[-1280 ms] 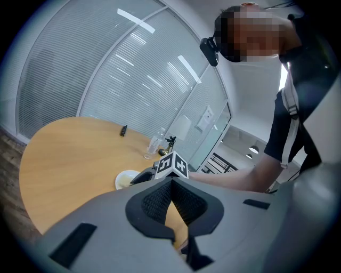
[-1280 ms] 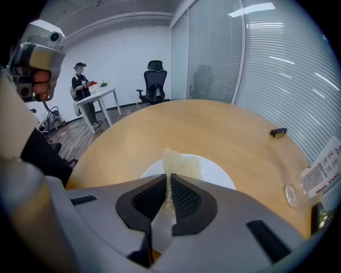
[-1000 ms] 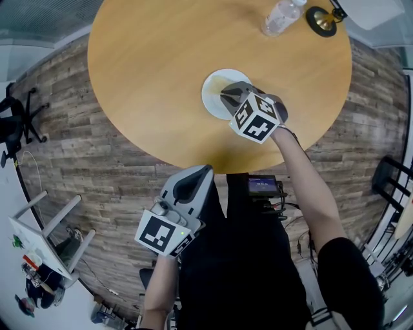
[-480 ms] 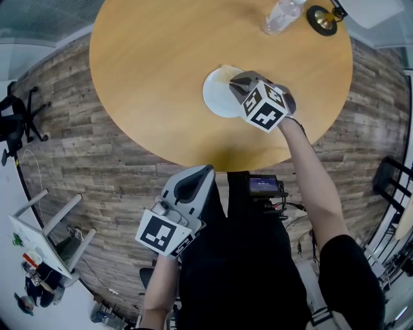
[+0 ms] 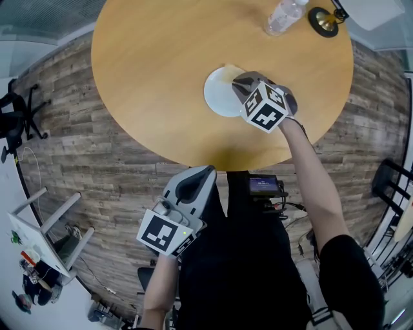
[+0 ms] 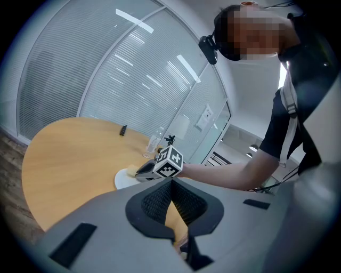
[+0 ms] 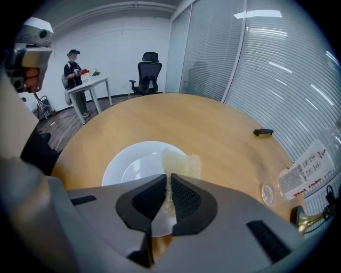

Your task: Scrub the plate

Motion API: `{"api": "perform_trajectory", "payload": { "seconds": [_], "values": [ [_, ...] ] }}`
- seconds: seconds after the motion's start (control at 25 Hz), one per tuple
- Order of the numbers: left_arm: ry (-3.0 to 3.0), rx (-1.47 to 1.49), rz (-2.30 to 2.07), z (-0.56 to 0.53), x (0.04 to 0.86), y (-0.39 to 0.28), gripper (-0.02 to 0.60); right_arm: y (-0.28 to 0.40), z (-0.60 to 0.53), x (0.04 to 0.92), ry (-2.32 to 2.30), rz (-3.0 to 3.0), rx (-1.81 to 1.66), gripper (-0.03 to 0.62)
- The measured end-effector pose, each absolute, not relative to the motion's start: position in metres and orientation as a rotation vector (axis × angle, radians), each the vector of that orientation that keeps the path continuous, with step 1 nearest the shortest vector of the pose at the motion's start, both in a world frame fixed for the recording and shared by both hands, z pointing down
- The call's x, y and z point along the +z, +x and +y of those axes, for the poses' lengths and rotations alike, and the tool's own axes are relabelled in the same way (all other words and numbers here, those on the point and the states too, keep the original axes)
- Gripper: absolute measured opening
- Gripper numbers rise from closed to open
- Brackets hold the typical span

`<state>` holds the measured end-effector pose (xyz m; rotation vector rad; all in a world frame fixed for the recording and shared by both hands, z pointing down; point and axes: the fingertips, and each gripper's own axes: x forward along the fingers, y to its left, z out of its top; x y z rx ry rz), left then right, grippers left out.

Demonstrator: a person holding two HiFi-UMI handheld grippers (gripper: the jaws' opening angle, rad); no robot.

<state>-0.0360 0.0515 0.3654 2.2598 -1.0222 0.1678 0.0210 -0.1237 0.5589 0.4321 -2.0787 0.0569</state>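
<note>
A white plate [image 5: 218, 97] sits right of centre on the round wooden table [image 5: 155, 64]. My right gripper [image 5: 237, 81] hovers over the plate's far right part, shut on a pale yellow sponge [image 5: 226, 69]. In the right gripper view the sponge [image 7: 180, 163] stands upright between the jaws above the plate [image 7: 130, 166], and the right gripper [image 7: 168, 193] is pinched on its lower edge. My left gripper [image 5: 193, 184] hangs off the table by the person's body, shut with nothing in it. From the left gripper view, the left gripper [image 6: 171, 184] faces the plate [image 6: 124, 179].
A clear water bottle [image 5: 282, 15] and a black and gold round object [image 5: 321, 20] stand at the table's far edge. The bottle [image 7: 308, 169], its cap [image 7: 267, 194] and a small black item [image 7: 263, 131] lie right of the plate. An office chair [image 5: 14, 122] stands on the floor at left.
My right gripper has moved a little toward the far right over the plate with the sponge. The left gripper has stayed where it was.
</note>
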Motion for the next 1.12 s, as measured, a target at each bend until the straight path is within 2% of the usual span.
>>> {"api": "perform_trajectory", "payload": {
  "seconds": [1.12],
  "values": [
    [2.273,0.168,-1.011,0.047,0.364,-0.030,0.011,0.009,-0.052,0.561,0.341,-2.117,0.015,0.029]
  ]
}}
